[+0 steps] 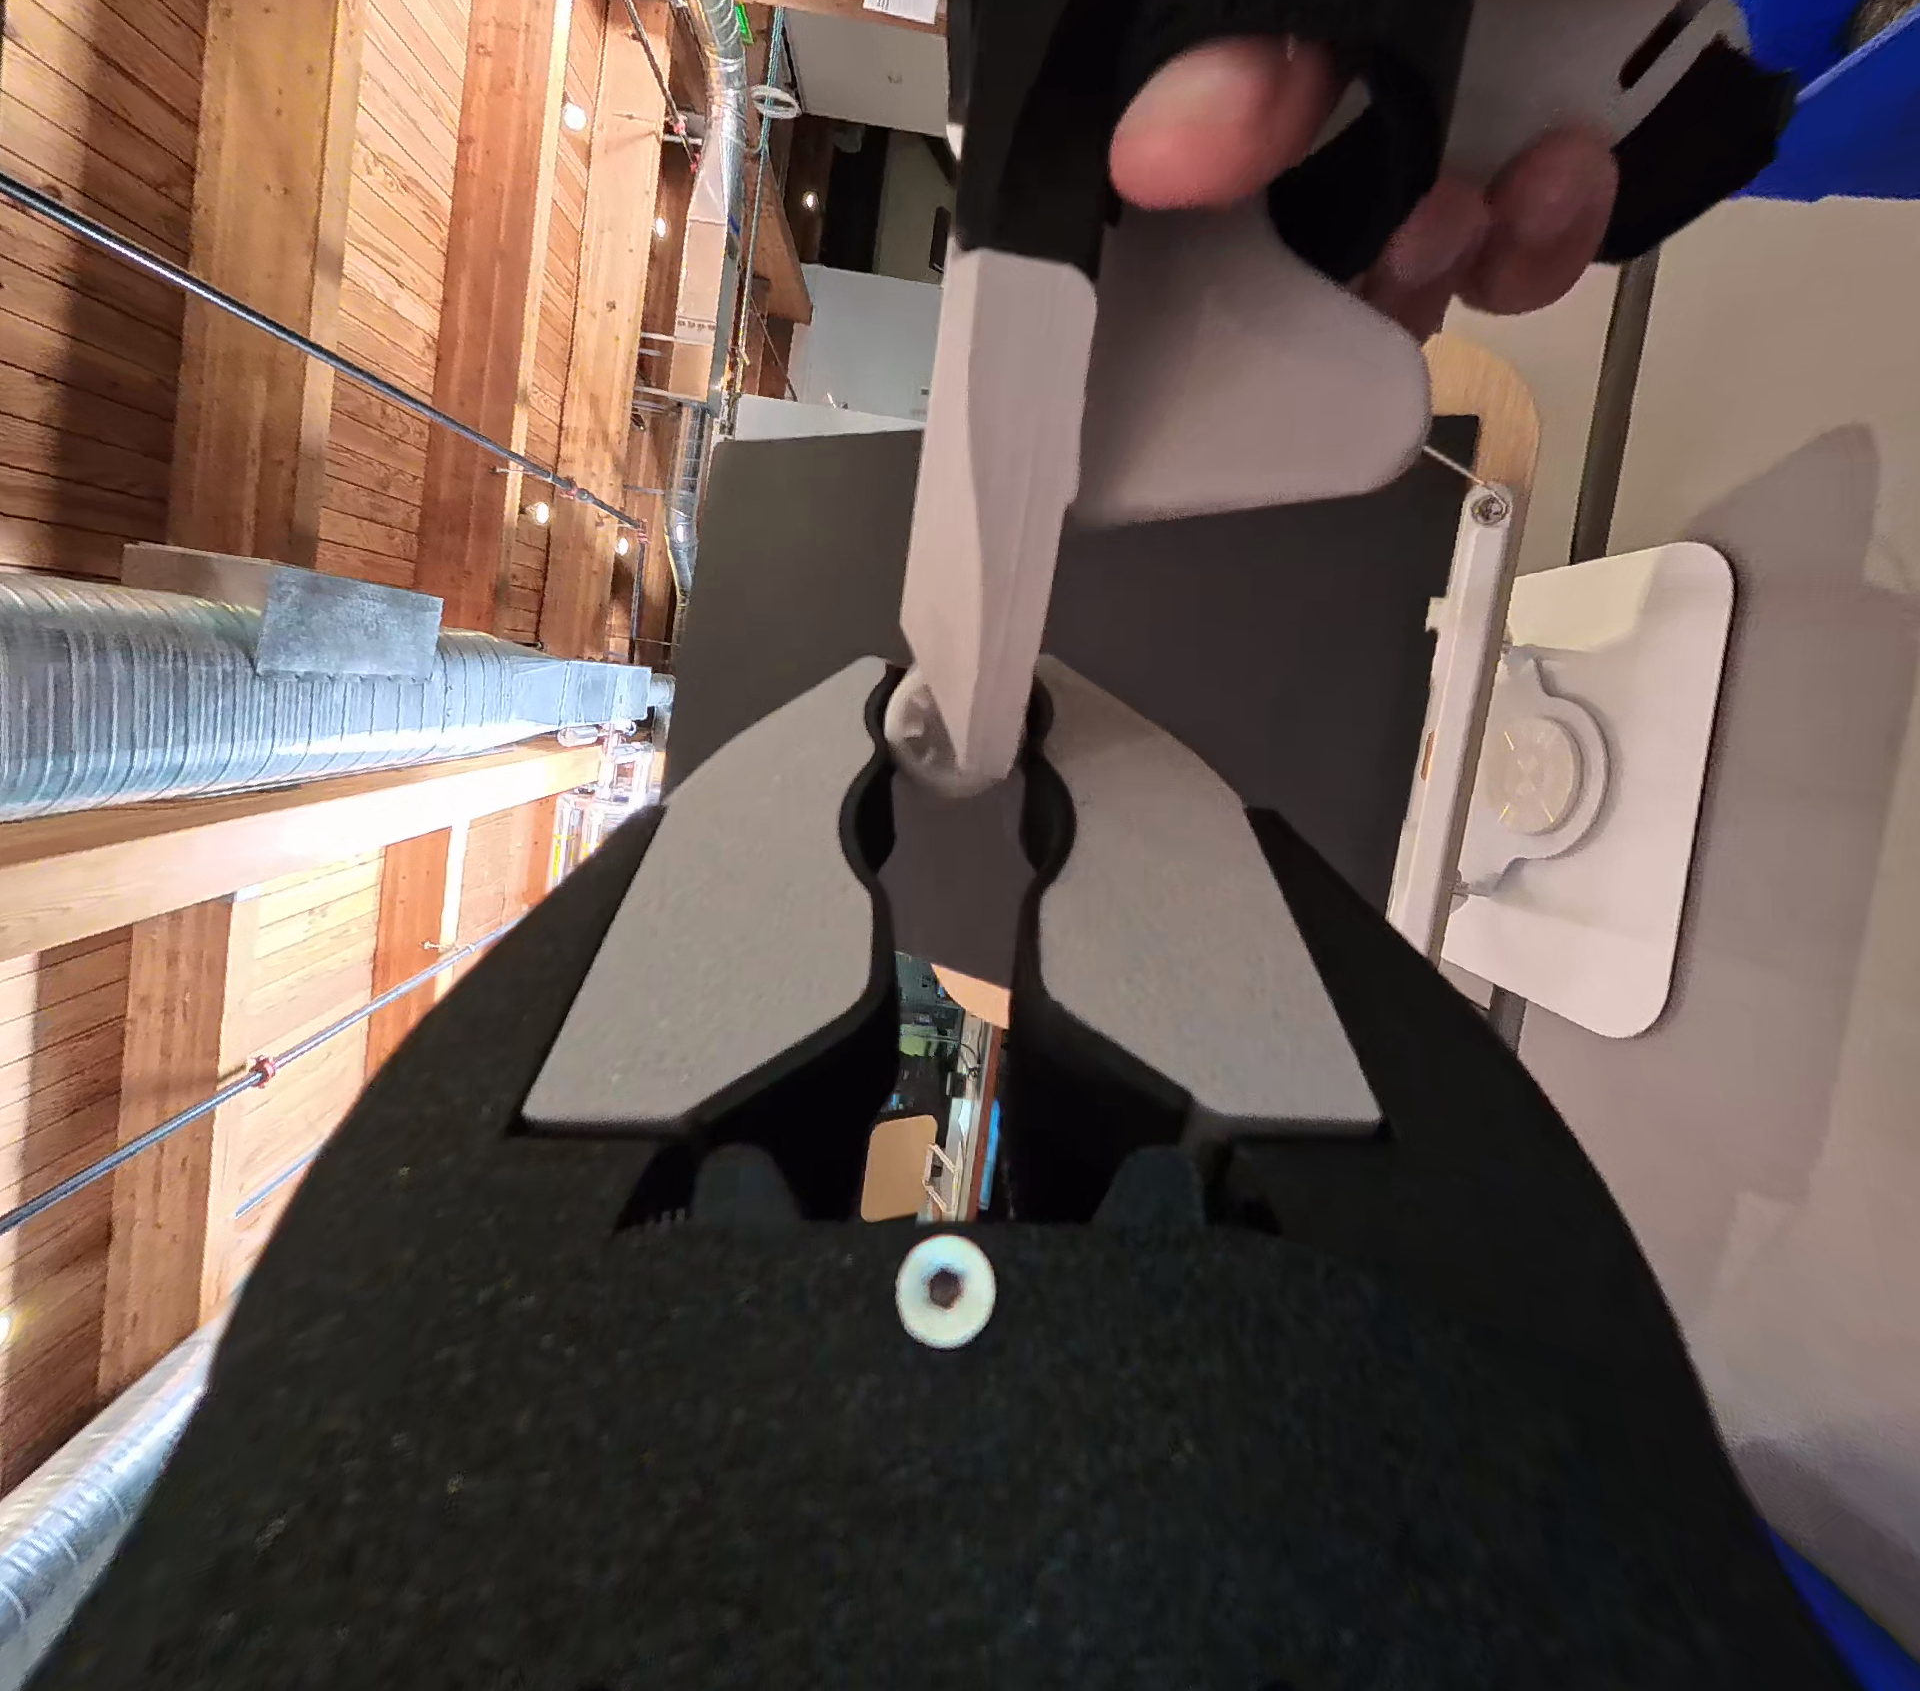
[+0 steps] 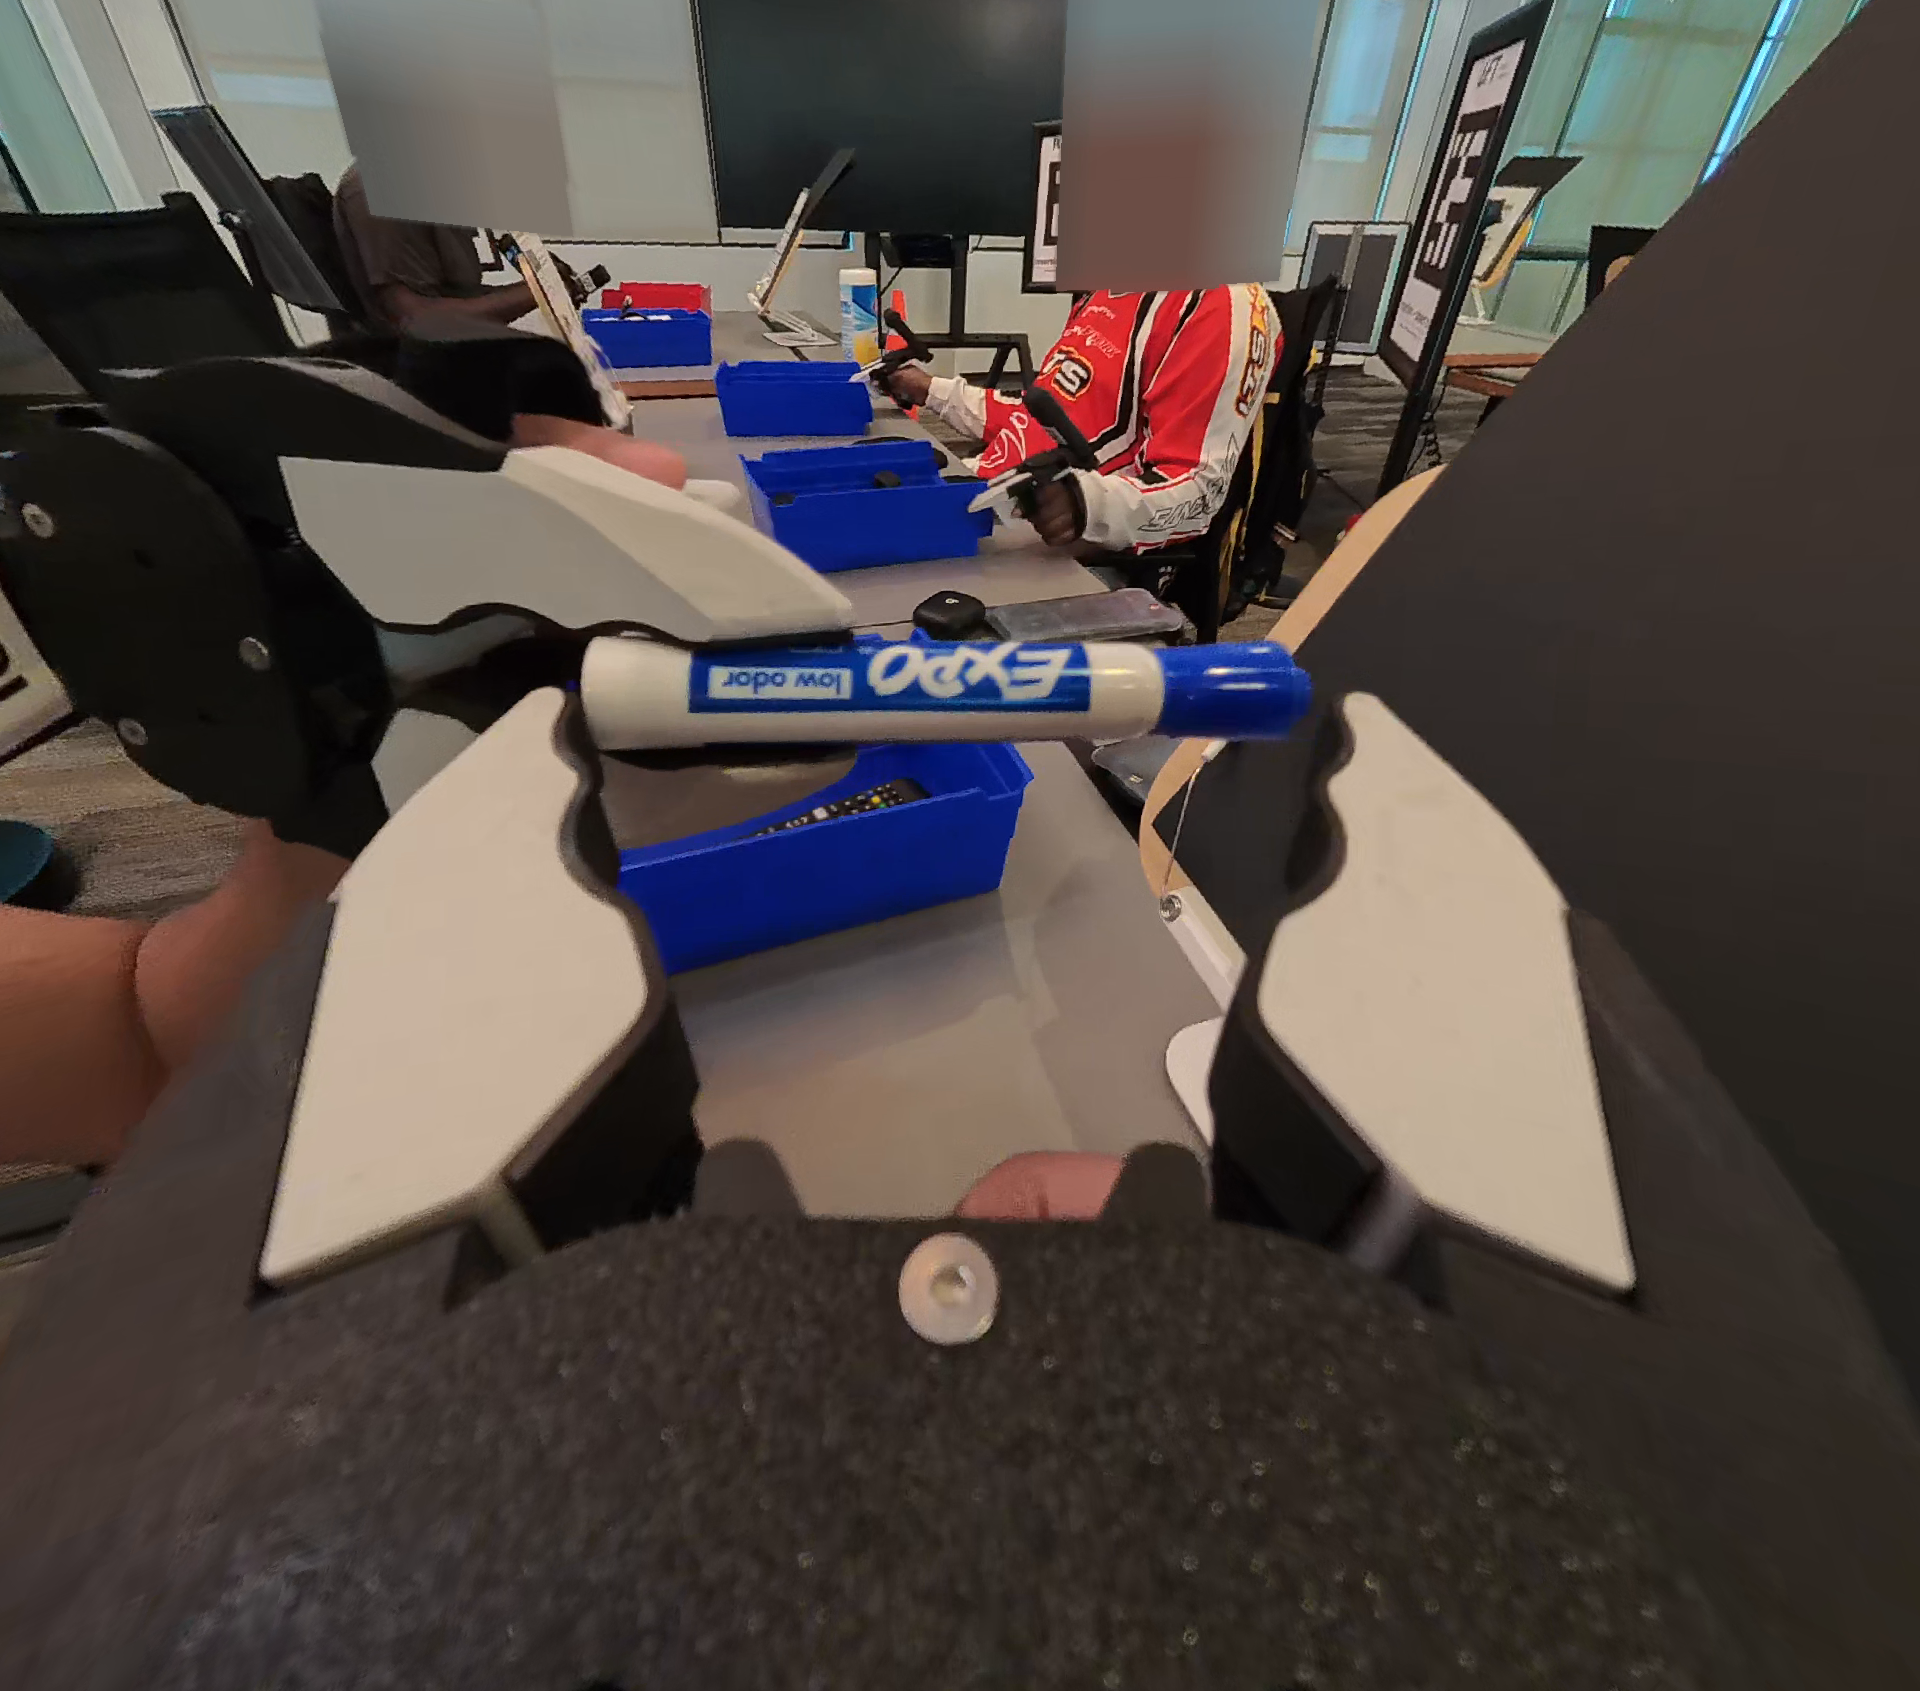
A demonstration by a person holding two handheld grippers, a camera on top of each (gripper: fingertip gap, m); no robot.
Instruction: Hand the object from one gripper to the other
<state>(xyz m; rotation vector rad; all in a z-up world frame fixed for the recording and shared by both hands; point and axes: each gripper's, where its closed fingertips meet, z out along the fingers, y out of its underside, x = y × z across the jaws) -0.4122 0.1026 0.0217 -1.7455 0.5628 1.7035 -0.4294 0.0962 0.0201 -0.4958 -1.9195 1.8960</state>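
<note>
Above a long grey table (image 2: 935, 1049) lined with blue bins (image 2: 831, 862), my left claw (image 1: 961, 732) is gripping the marker (image 2: 935, 691) by its white end, its long axis lying crosswise between the wide-open fingers (image 2: 499, 893) of my right claw (image 2: 956, 768)

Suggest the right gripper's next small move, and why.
Probably roll the right gripper a quarter turn before closing. It is open, and the marker, clamped near its white end by the left gripper, lies lengthwise across the gap, an end toward each finger. Closing now would likely pinch it end to end.
</note>
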